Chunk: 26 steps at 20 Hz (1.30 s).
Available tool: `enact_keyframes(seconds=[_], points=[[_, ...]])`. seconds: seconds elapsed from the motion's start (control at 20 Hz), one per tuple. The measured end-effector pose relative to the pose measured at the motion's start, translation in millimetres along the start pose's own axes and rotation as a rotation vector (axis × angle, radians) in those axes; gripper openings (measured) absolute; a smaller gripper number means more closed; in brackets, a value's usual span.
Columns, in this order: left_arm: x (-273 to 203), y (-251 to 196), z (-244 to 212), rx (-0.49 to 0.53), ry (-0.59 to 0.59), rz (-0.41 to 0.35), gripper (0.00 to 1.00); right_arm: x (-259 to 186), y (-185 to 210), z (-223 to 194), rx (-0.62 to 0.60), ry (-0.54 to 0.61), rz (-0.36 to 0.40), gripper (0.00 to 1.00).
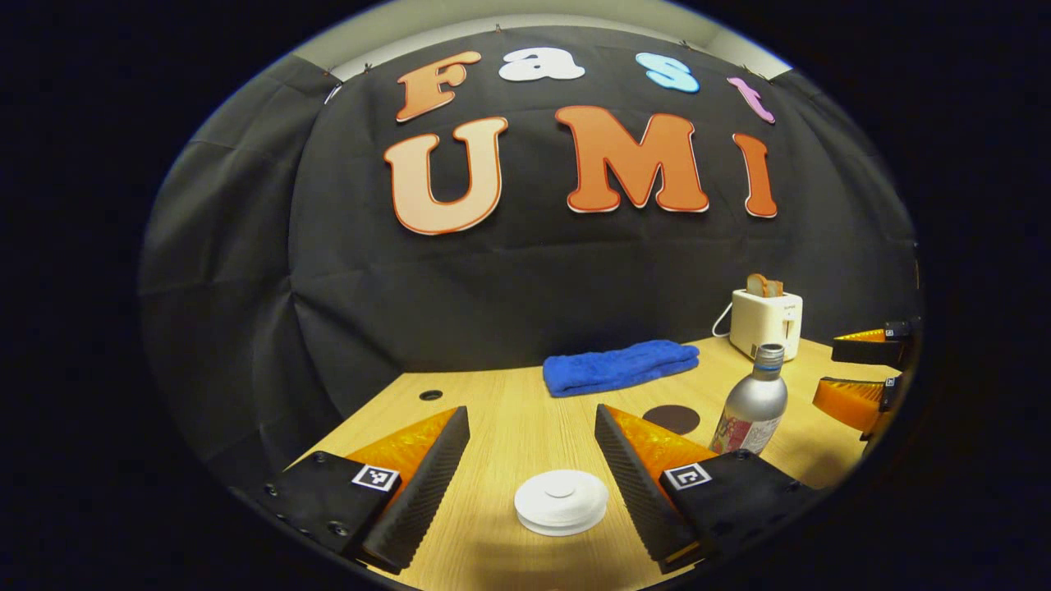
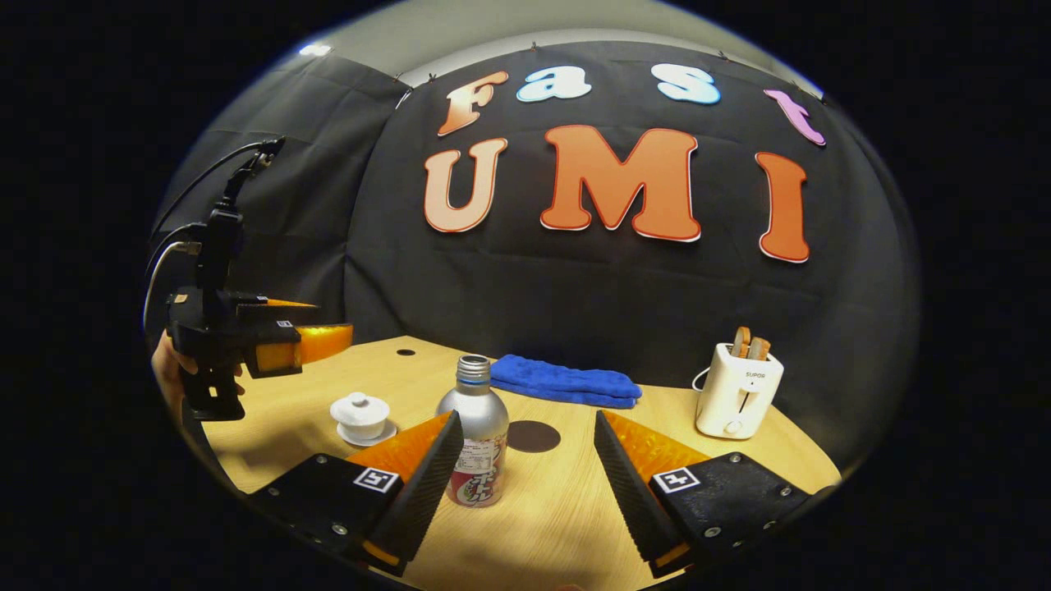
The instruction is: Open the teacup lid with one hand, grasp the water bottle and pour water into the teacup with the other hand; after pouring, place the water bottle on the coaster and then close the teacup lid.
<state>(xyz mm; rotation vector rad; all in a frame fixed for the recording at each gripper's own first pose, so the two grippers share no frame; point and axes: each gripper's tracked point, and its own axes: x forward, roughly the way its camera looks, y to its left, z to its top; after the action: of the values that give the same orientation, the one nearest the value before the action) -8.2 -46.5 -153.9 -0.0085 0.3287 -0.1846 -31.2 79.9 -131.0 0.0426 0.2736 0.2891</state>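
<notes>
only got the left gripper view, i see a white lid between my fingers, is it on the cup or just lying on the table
Observer: On the cup. In the right gripper view the lid caps a small white teacup, which stands on a saucer.
Operator: am i touching it
Observer: No. The left hand-held gripper hangs in the air above the teacup, with a hand holding it from behind.
Operator: what's the other hand lined up with
Observer: The right hand-held gripper is open and faces the water bottle, which stands close by its left finger, not gripped.
</notes>
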Motion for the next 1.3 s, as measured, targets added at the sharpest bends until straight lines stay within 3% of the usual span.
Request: enact_keyframes(seconds=[0.15, 0.2, 0.35, 0.5, 0.55, 0.7, 0.8, 0.85, 0.9, 1.05, 1.2, 1.25, 1.3], points=[[6.7, -2.2, -25.1, -0.011, 0.072, -0.008, 0.96, 9.9, 11.1, -11.5, -0.002, 0.025, 0.034, 0.97], [9.4, -1.8, -31.7, -0.005, 0.085, -0.005, 1.00, 12.1, 15.5, -13.5, -0.002, 0.029, 0.050, 0.97], [17.8, -5.1, -49.4, 0.012, 0.118, -0.017, 0.96, 22.1, 25.6, -22.1, -0.006, 0.049, 0.083, 0.97], [26.3, -10.6, -67.7, 0.019, 0.151, -0.034, 1.00, 31.5, 33.5, -32.2, -0.006, 0.072, 0.108, 0.97], [30.6, -11.0, -70.8, 0.017, 0.157, -0.037, 0.96, 34.5, 34.2, -34.4, -0.007, 0.079, 0.113, 0.97], [38.3, -12.7, -84.4, 0.005, 0.173, -0.048, 0.98, 42.5, 36.5, -43.1, 0.000, 0.099, 0.124, 0.97], [41.3, -16.2, -90.4, 0.004, 0.188, -0.053, 0.88, 47.2, 37.2, -46.1, 0.007, 0.111, 0.129, 0.97], [43.3, -16.8, -90.8, 0.007, 0.186, -0.055, 0.92, 49.6, 38.5, -48.9, 0.009, 0.116, 0.131, 0.96], [45.1, -17.2, -91.5, 0.010, 0.186, -0.057, 0.81, 51.6, 39.3, -49.8, 0.008, 0.119, 0.134, 0.96], [46.1, -22.0, -90.7, 0.008, 0.182, -0.065, 0.81, 55.8, 42.9, -52.5, 0.000, 0.125, 0.144, 0.96], [44.9, -25.8, -91.6, 0.009, 0.190, -0.074, 0.63, 58.0, 44.7, -54.6, -0.009, 0.130, 0.152, 0.96], [47.6, -25.8, -90.1, 0.009, 0.180, -0.068, 0.65, 58.3, 45.2, -55.0, -0.010, 0.132, 0.155, 0.96], [47.1, -25.5, -90.4, 0.010, 0.179, -0.066, 0.53, 58.5, 45.8, -53.8, -0.011, 0.131, 0.157, 0.96]])
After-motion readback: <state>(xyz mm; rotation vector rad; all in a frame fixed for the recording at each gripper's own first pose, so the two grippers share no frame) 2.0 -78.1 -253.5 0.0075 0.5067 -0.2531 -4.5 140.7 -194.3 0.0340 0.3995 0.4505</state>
